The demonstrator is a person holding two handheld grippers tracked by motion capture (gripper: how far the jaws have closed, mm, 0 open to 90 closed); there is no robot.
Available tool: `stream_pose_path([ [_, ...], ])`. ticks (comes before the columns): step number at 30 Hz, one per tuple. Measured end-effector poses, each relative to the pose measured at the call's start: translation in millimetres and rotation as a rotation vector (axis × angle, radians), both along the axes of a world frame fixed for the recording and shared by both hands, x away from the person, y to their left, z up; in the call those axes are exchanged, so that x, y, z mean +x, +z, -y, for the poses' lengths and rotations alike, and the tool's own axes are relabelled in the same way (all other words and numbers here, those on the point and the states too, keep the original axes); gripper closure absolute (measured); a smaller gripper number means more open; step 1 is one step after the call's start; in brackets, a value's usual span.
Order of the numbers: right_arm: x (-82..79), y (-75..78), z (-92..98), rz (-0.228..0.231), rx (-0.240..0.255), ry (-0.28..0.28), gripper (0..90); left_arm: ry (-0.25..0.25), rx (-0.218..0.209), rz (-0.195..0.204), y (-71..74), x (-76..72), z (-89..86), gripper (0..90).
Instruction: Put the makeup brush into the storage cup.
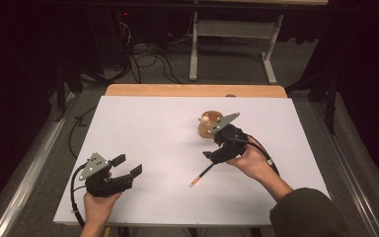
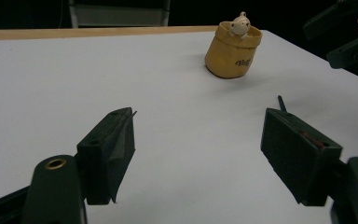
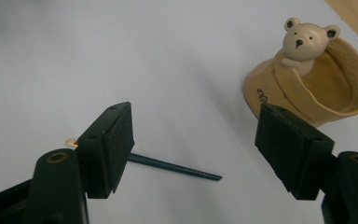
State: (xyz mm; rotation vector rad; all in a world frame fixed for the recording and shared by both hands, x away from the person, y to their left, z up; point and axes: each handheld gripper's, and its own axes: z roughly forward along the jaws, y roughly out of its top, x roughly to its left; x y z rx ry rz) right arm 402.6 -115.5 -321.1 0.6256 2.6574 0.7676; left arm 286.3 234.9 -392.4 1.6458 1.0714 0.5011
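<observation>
Right gripper view shows the right gripper (image 3: 193, 149) spread wide and empty above the pencil (image 3: 177, 169), which lies flat near the bear cup (image 3: 307, 88); it should descend squarely, straddle the shaft, then close.

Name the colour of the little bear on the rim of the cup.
Cream, with dark eyes and nose; the bear shows best in the right gripper view.

Glossy ceramic bear pot (image 3: 317, 88), slim dark pencil (image 3: 177, 169), on matt white tabletop (image 3: 121, 51) edged with wood.
</observation>
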Motion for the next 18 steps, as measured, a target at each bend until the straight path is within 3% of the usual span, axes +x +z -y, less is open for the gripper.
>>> stream_pose_path([
  [10,-0.2,-1.0,-10.7,-0.034,-0.085,0.05,31.8,-0.001,0.001,0.0,0.0,-0.1,0.0,26.5],
  [18,1.0,-3.1,-16.0,-0.046,-0.124,0.082,32.2,0.002,-0.003,0.002,0.0,-0.6,-0.6,26.5],
])
